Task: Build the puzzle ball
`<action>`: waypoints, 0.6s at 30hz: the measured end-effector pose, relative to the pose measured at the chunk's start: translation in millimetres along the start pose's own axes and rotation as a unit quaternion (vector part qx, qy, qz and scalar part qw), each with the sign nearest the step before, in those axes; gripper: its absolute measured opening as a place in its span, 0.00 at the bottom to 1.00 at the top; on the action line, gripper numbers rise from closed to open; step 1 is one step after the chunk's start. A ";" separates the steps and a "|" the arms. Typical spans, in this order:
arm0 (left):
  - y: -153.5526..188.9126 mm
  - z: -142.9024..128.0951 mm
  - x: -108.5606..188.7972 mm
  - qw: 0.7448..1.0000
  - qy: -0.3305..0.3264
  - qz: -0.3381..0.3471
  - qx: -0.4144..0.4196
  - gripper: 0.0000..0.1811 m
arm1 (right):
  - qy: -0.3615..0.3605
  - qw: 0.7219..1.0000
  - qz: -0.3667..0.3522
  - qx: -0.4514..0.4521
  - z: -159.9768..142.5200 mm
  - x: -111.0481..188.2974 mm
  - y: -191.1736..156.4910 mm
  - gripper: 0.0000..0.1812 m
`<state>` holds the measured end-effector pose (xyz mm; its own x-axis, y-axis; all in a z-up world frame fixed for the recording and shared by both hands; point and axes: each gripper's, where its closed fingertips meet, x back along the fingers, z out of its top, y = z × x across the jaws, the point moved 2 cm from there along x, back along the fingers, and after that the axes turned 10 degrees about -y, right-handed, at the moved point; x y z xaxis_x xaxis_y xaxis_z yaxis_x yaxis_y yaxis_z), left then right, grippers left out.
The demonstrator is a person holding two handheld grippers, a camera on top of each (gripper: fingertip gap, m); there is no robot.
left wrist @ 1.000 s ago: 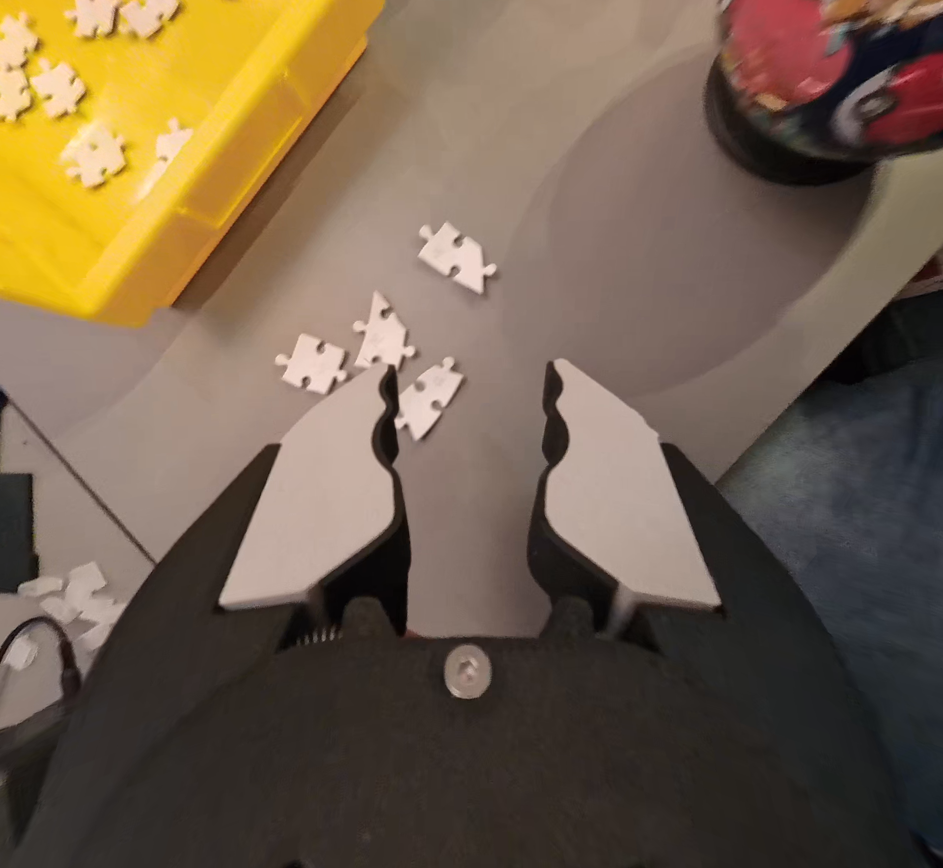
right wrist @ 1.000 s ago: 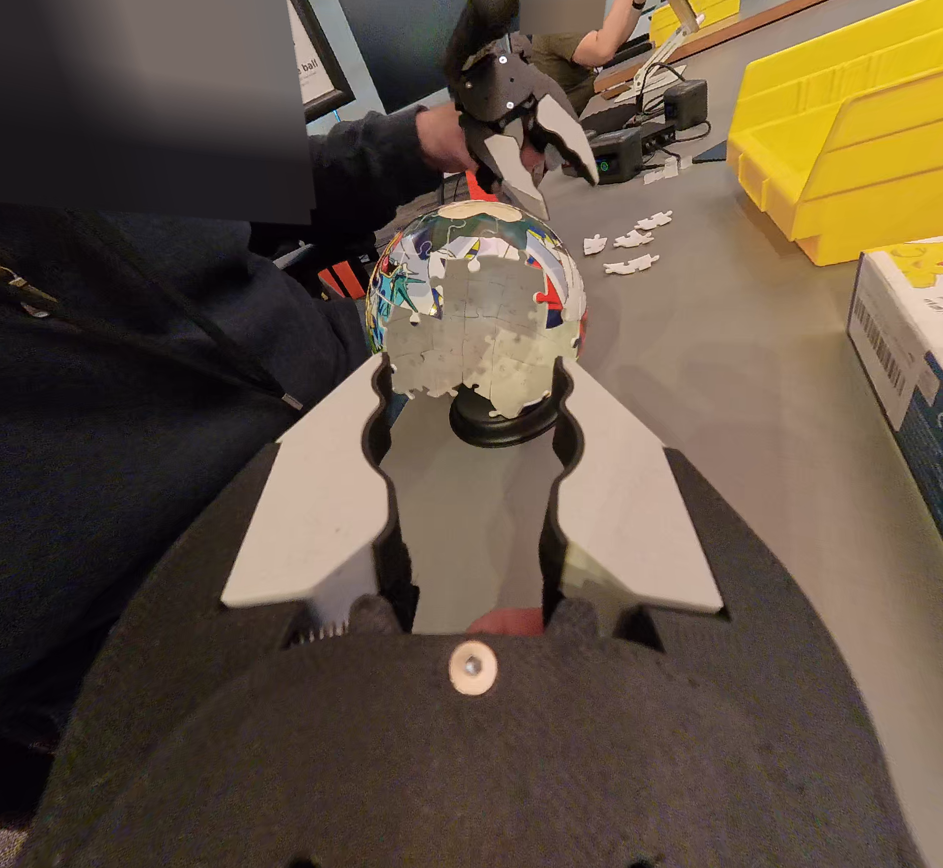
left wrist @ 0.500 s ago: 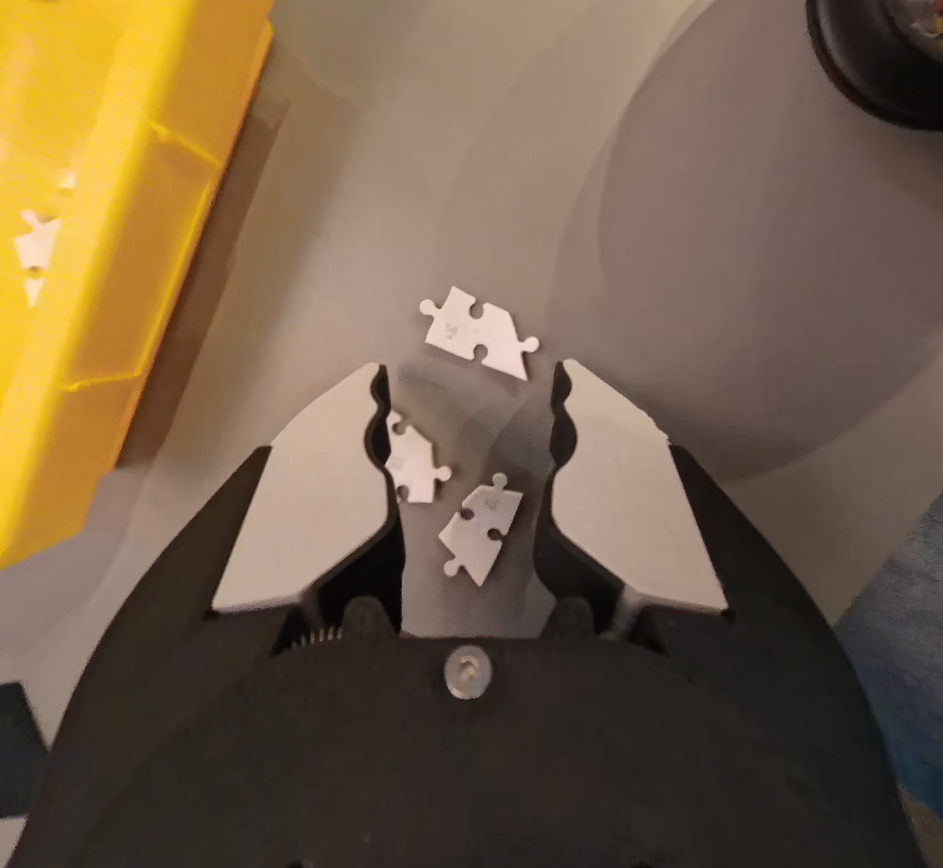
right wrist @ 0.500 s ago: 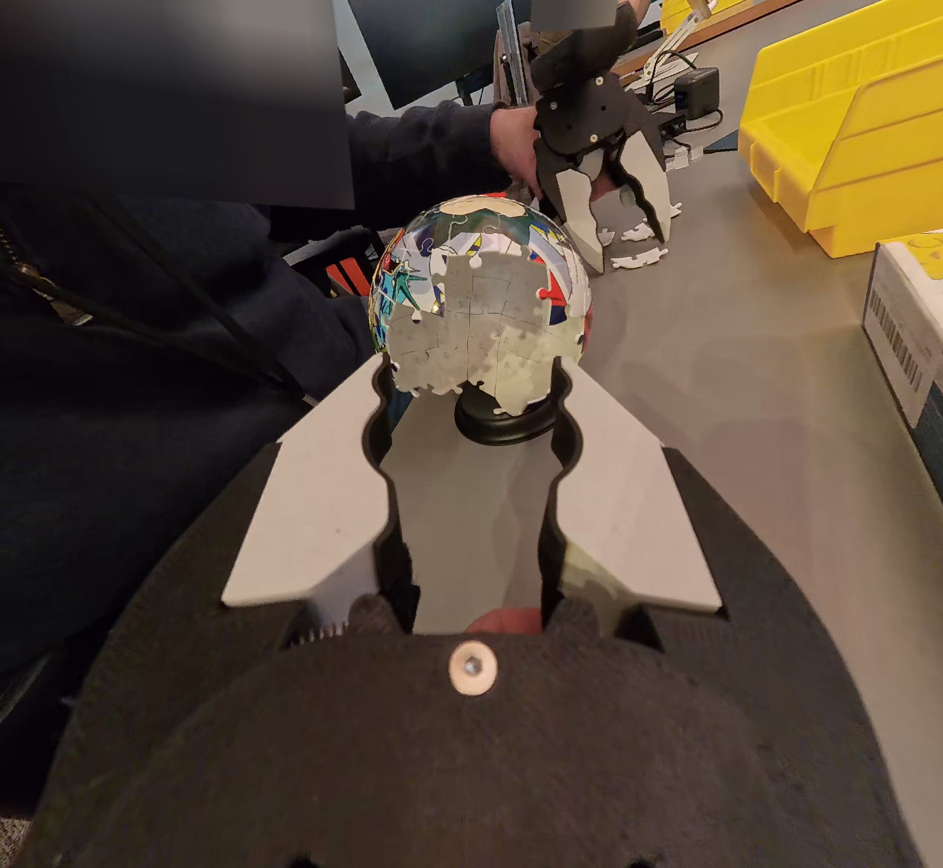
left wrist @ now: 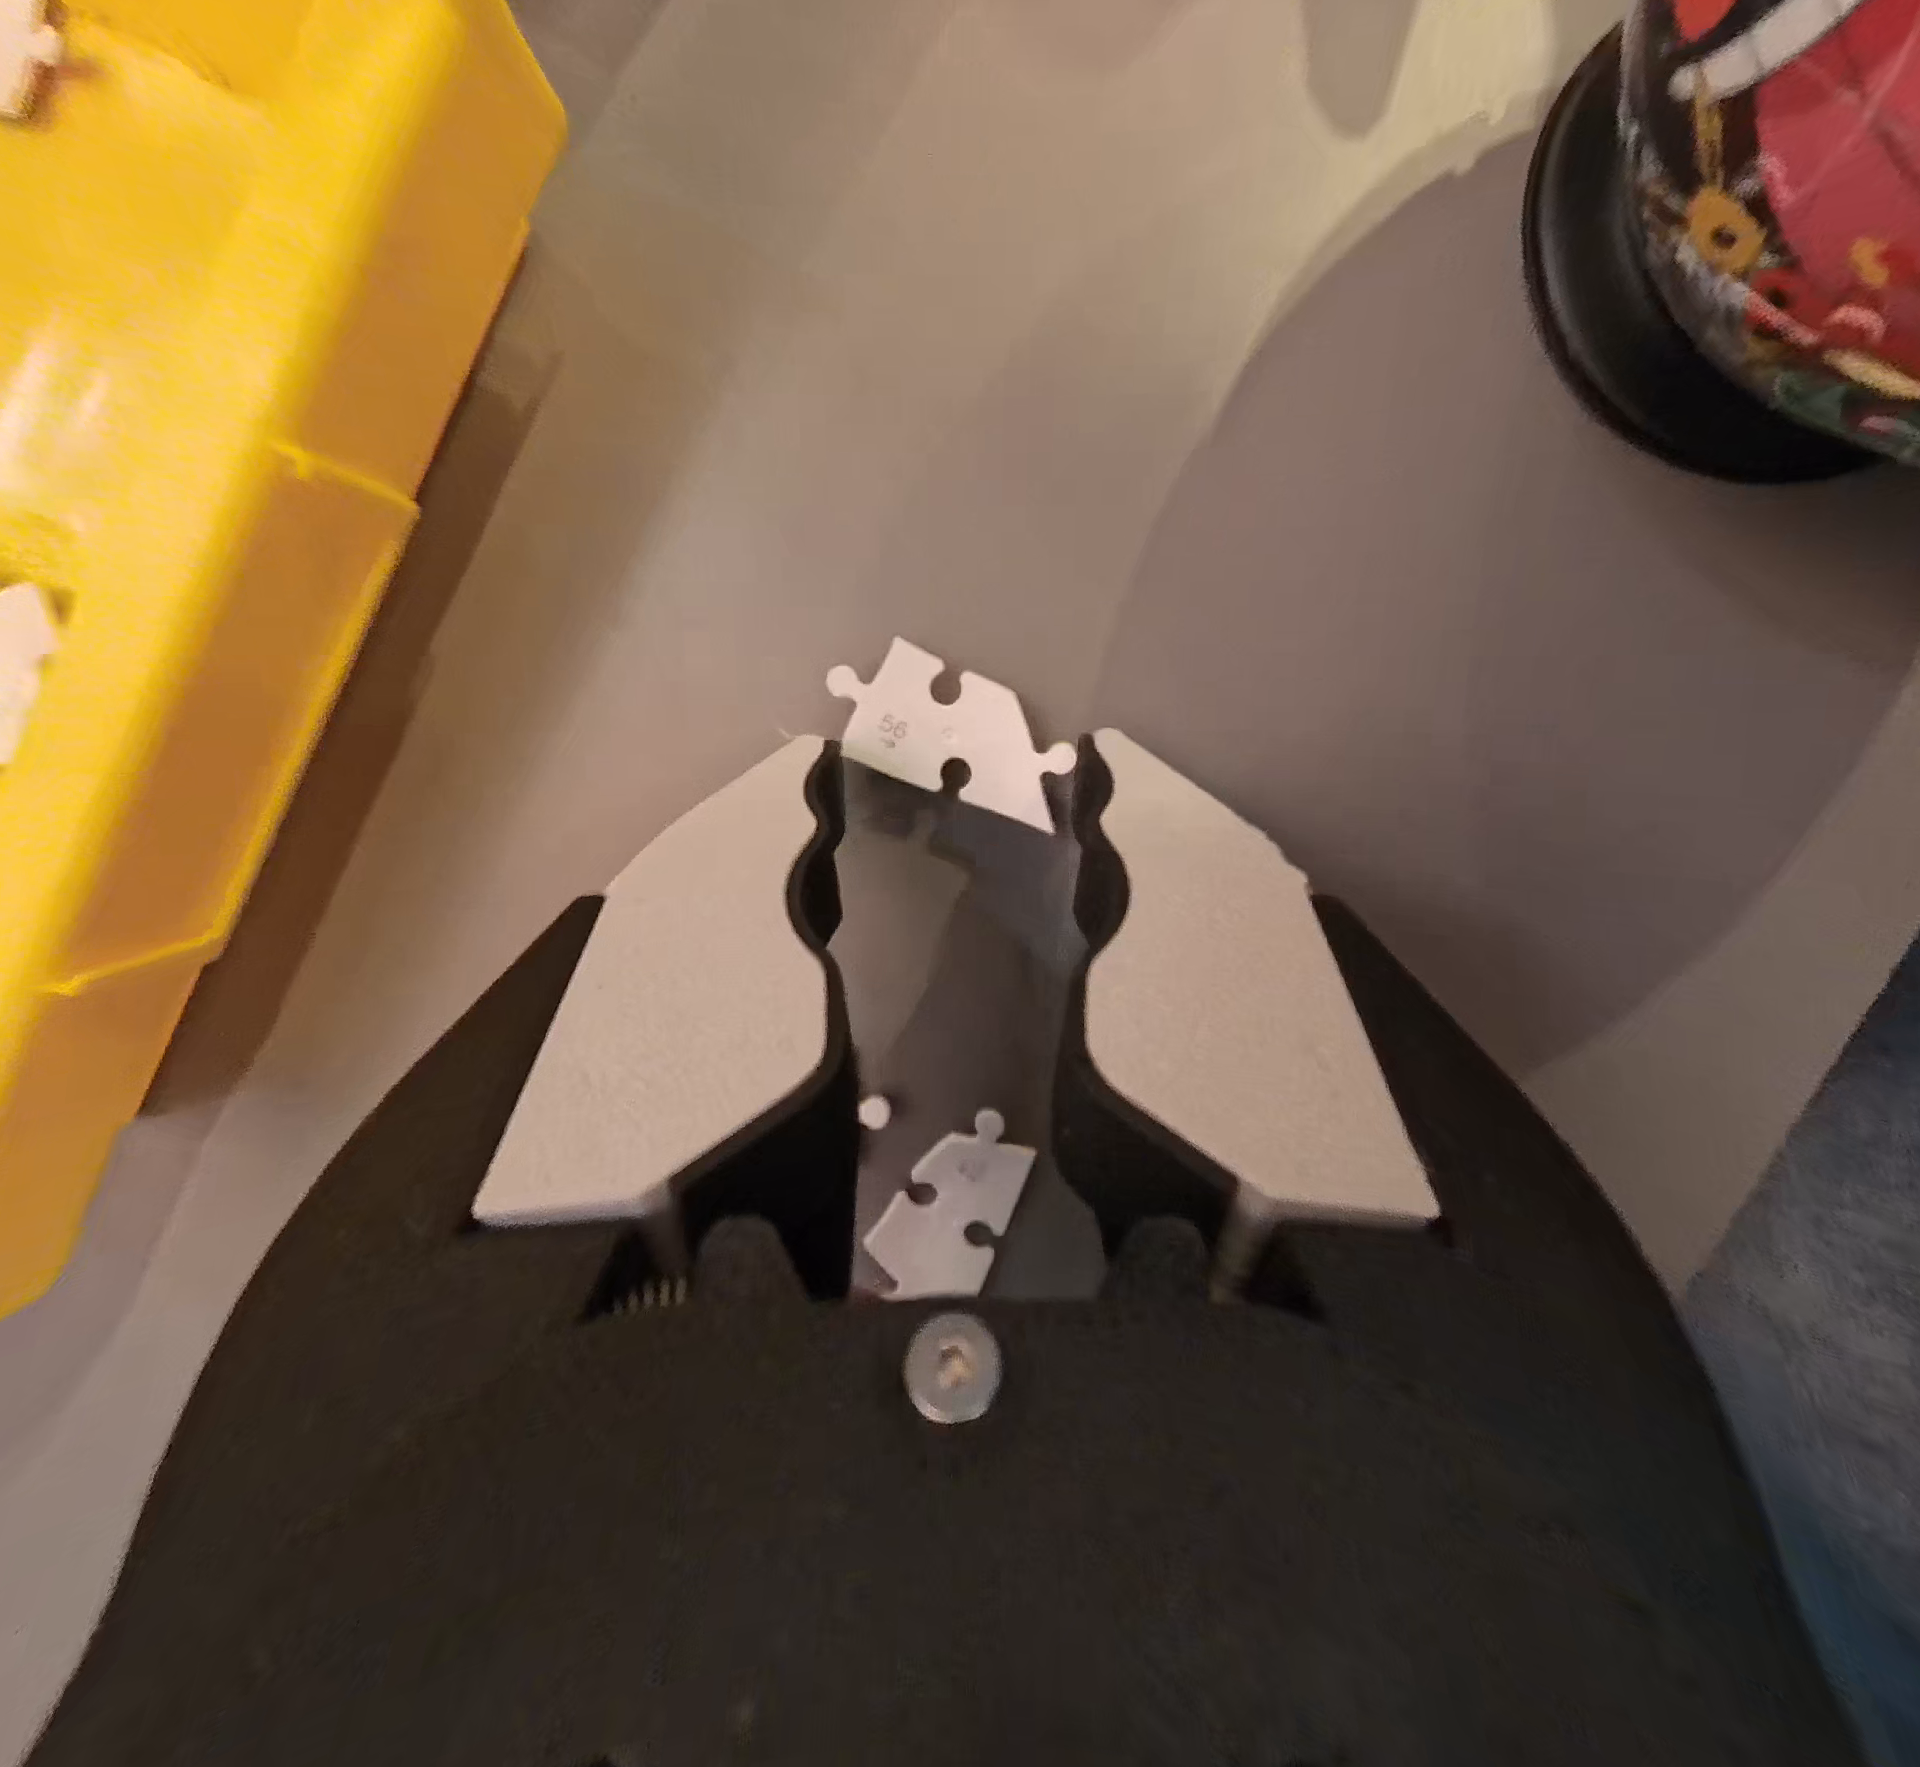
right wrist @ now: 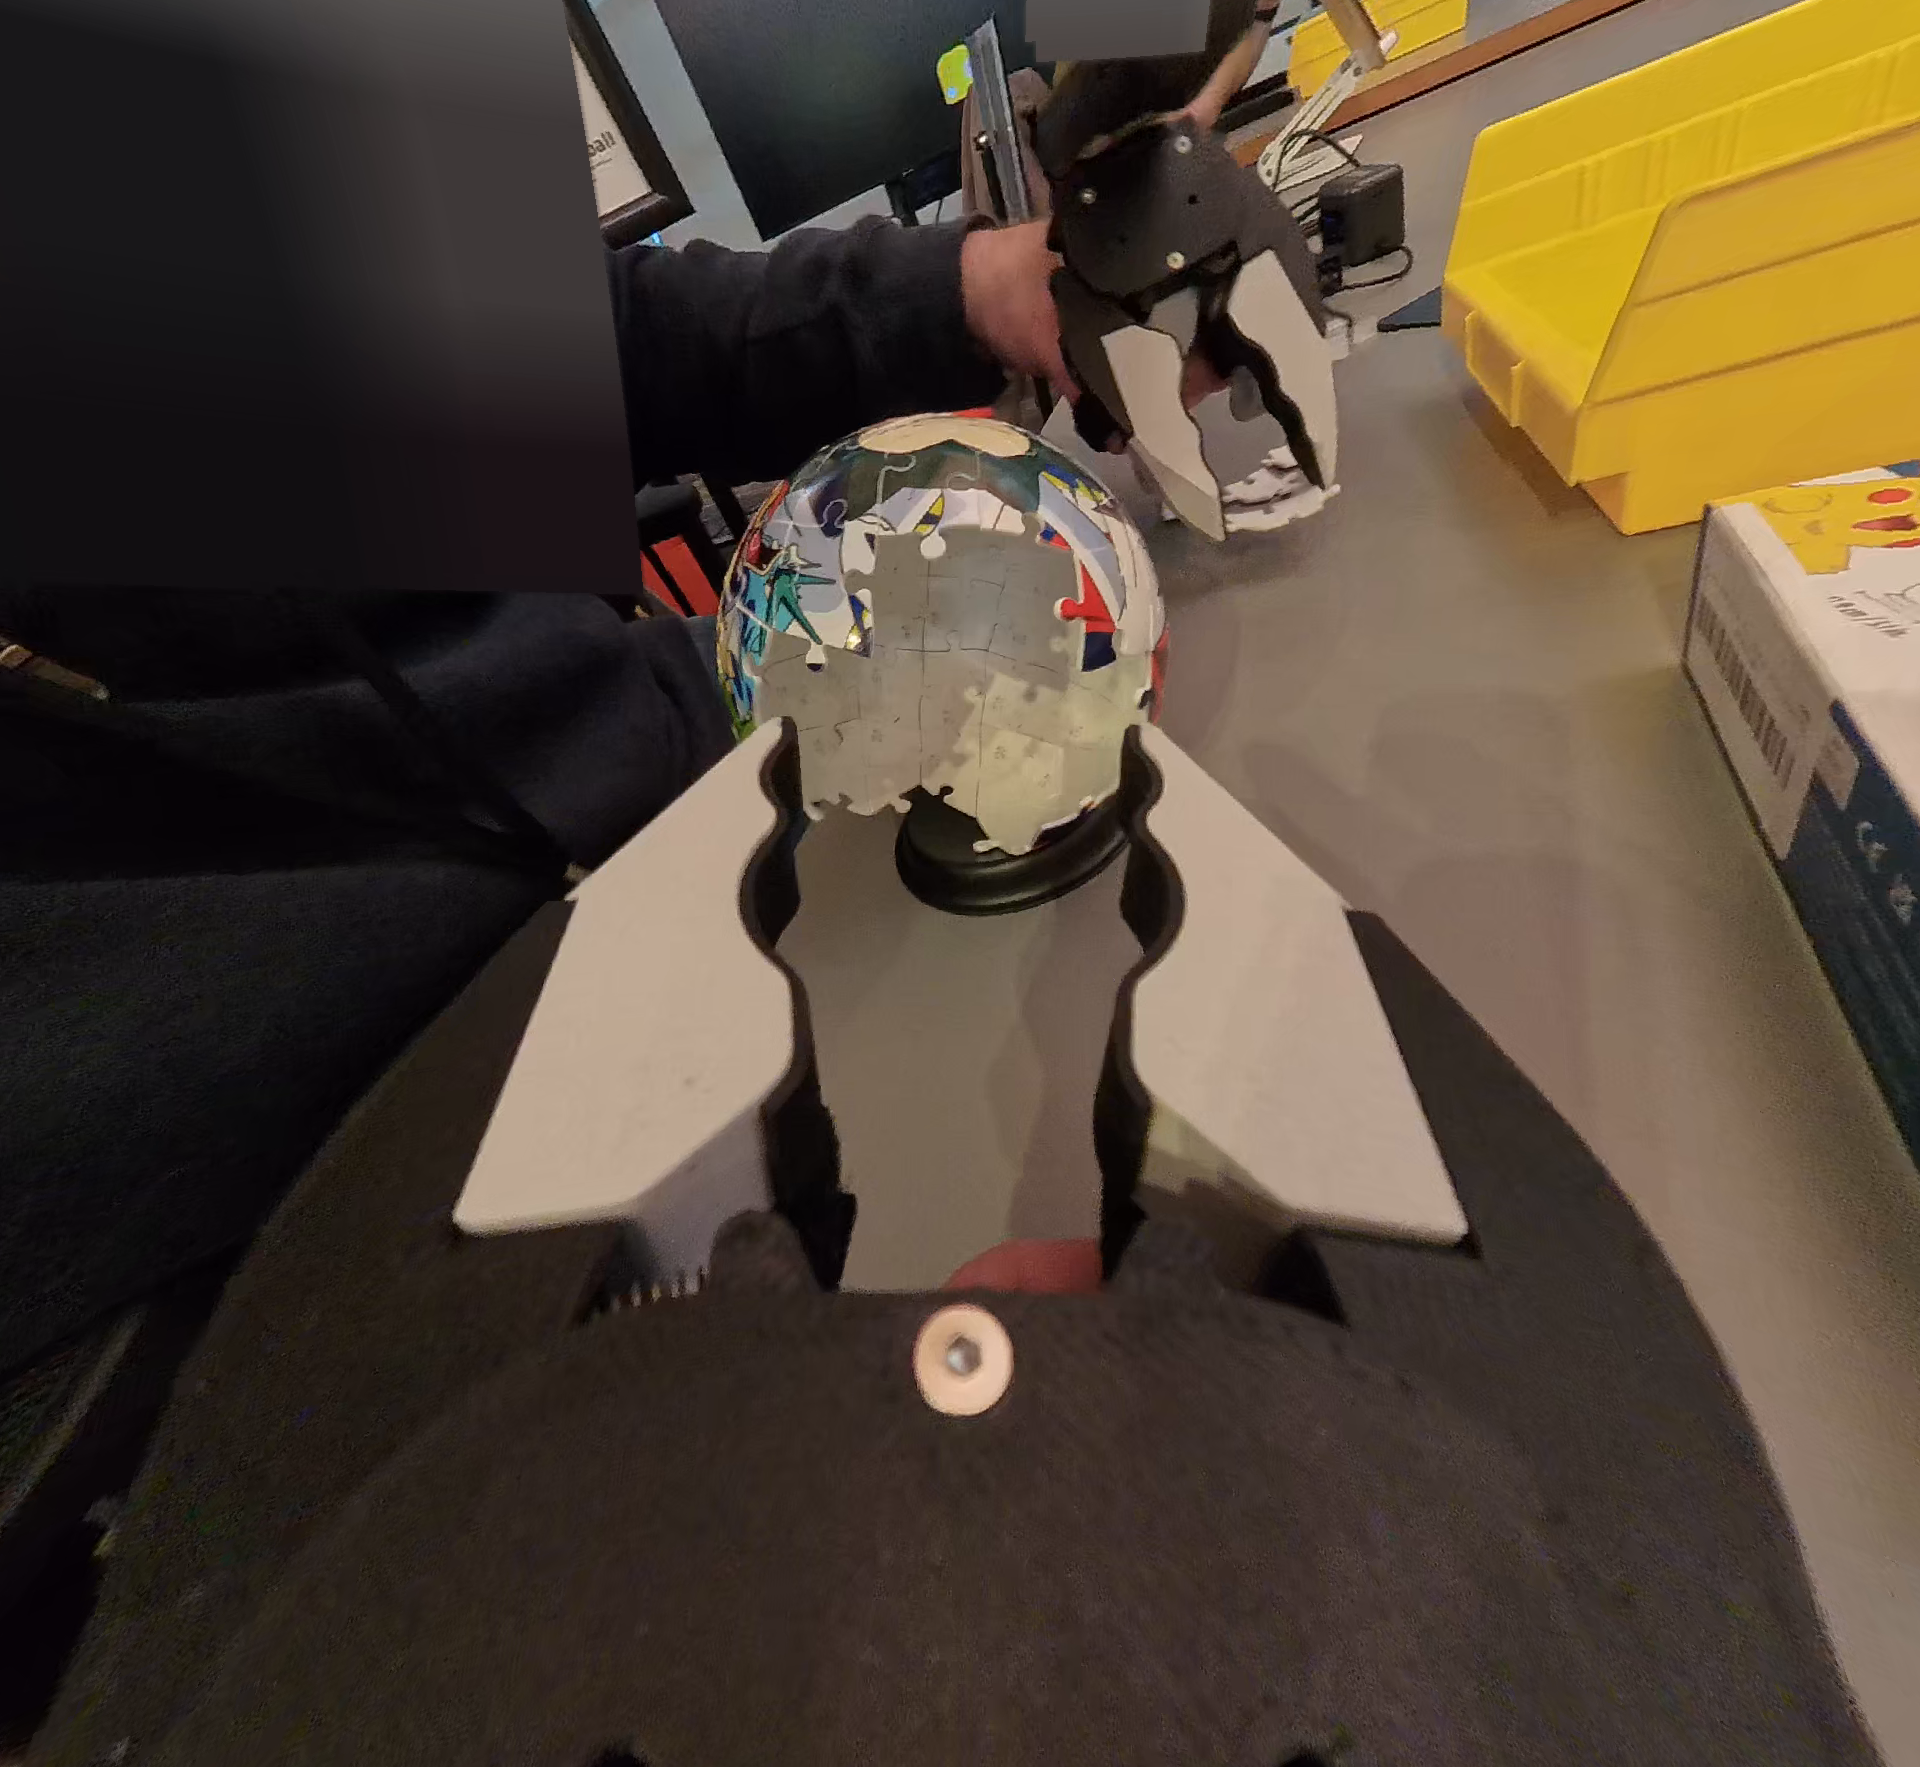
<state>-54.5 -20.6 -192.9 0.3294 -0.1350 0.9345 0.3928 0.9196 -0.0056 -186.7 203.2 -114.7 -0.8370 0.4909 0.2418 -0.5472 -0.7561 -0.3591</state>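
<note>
One piece (left wrist: 951, 1198) (half-hidden) between tongs (left wrist: 951, 761)

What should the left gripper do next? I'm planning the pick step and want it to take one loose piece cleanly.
Probably ease the left gripper slightly forward and down, then close. Its jaws are open just above the grey table, and the white puzzle piece lies at the fingertips, partly beyond them. A second piece sits farther back between the fingers, so closing now might catch the wrong one.
</note>
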 end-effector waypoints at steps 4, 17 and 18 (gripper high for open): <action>2.6 28.3 20.9 0.999 0.029 0.028 -0.033 0.23 | 0.023 1.000 -0.014 0.003 9.5 1.7 3.4 0.26; 45.0 160.7 62.7 0.950 0.004 0.096 -0.296 0.23 | 0.049 0.993 -0.077 -0.078 59.0 -11.6 41.2 0.21; 49.1 166.0 61.9 0.946 0.001 0.094 -0.310 0.23 | 0.053 0.992 -0.075 -0.089 60.9 -12.5 43.0 0.21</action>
<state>-157.4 77.5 -76.3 0.4454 0.0076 0.8953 0.7546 0.5349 -0.3800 -199.4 138.2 -78.3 -0.7375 0.6411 0.2123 -0.6499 -0.5881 -0.4815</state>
